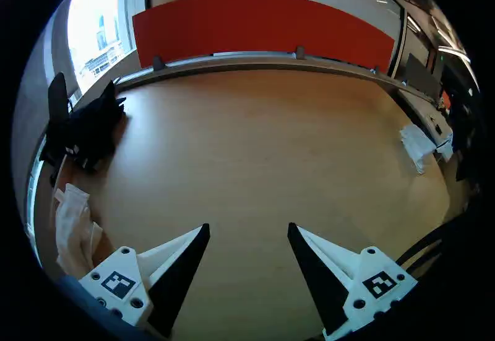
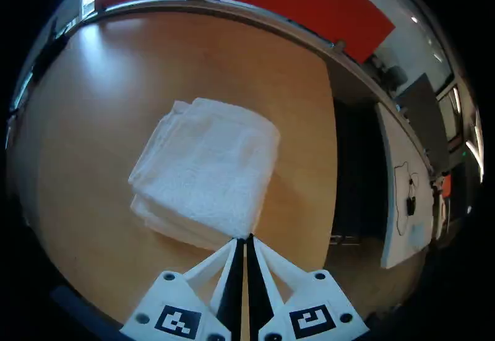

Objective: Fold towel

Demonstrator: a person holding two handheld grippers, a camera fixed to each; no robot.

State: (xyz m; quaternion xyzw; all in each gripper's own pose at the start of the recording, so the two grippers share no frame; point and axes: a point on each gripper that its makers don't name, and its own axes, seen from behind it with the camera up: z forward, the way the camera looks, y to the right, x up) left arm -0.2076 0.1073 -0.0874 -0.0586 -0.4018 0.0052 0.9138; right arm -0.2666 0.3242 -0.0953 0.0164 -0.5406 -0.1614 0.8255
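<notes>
A folded white towel [image 2: 207, 168] lies flat on the wooden table [image 2: 93, 93] in the right gripper view, in several layers. My right gripper [image 2: 245, 240] is shut, its tips right at the towel's near corner; whether any fabric is pinched between them is hidden. In the left gripper view my left gripper [image 1: 248, 229] stands open over bare wood [image 1: 260, 143], with nothing between its fingers.
A black bag [image 1: 86, 127] sits at the table's left edge, with a crumpled white cloth [image 1: 71, 229] nearer. Another white stack [image 1: 417, 146] lies at the far right edge. A red partition [image 1: 260, 25] bounds the far side. Right of the towel the table ends at a dark gap [image 2: 356, 174].
</notes>
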